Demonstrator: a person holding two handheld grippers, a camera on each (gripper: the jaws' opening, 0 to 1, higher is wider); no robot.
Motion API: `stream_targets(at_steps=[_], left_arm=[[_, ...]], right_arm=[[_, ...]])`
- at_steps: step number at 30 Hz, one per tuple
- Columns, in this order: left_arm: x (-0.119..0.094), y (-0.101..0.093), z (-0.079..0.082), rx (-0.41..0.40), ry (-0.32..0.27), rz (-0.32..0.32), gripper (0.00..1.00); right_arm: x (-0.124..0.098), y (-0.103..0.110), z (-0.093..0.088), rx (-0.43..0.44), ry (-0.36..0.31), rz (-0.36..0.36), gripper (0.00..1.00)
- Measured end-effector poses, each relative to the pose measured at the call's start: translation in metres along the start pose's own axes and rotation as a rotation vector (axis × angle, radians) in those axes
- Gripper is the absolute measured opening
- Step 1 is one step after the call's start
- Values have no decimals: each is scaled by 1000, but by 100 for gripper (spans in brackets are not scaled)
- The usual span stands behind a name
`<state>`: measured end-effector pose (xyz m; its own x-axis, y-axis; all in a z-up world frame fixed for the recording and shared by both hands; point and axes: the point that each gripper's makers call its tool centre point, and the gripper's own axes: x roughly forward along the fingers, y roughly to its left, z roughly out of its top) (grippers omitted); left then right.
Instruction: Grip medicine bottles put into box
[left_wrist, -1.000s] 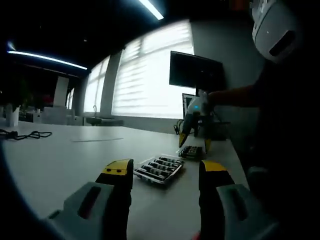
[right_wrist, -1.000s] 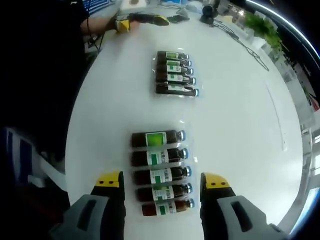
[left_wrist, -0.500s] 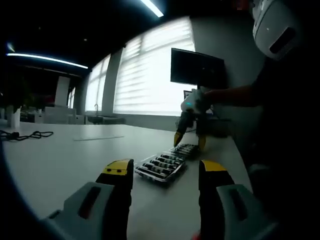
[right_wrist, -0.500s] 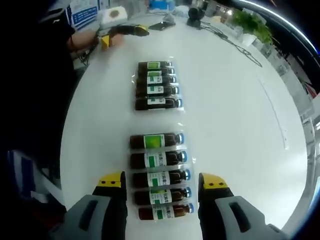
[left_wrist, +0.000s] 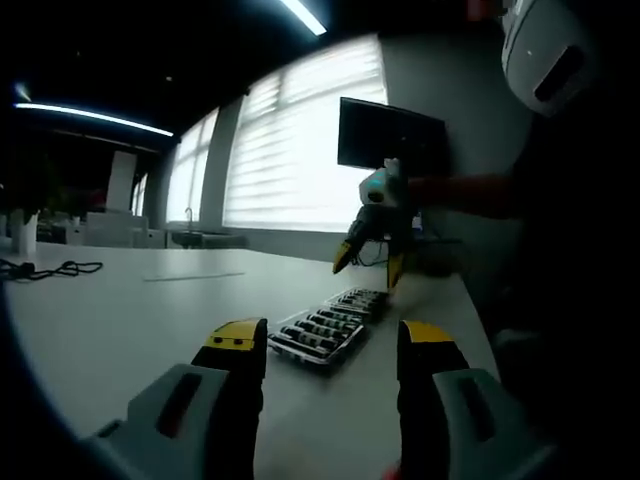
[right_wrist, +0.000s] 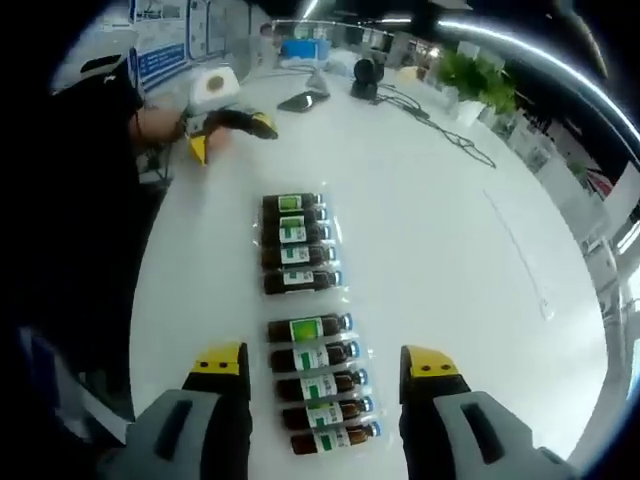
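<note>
Right gripper fingers spread, nothing held, above white tabletop. Near row of five brown glass medicine bottles with green labels lies between fingers; second five-bottle row beyond. Left gripper fingers spread, empty, both rows ahead.

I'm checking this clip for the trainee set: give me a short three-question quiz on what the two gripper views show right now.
1. True or false: the right gripper is clamped on a bottle.
2. How many bottles lie in the nearer tray in the right gripper view?
A. three
B. five
C. eight
3. Fill in: the two trays of medicine bottles, nearer and farther tray, lie on a ____ table.

Key
1. False. Its jaws stand apart above the nearer tray, holding nothing.
2. B
3. white. The left gripper is also open, low over the table and pointed at the trays.
</note>
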<state>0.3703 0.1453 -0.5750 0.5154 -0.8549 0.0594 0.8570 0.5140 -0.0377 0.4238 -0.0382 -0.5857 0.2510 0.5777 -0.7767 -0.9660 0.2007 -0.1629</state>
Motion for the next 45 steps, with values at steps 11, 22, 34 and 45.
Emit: stream_targets(at_steps=[11, 22, 34, 45], left_arm=[[0, 0, 0, -2, 6, 0, 45], [2, 0, 2, 26, 22, 32, 46], [-9, -1, 24, 40, 2, 99, 46], [-19, 4, 42, 60, -37, 161, 47]], right_arm=[[-17, 14, 10, 212, -322, -213, 52], [-42, 19, 4, 393, -559, -411, 50], [-94, 22, -30, 594, -734, -621, 50], [-108, 28, -56, 618, -726, -709, 51]])
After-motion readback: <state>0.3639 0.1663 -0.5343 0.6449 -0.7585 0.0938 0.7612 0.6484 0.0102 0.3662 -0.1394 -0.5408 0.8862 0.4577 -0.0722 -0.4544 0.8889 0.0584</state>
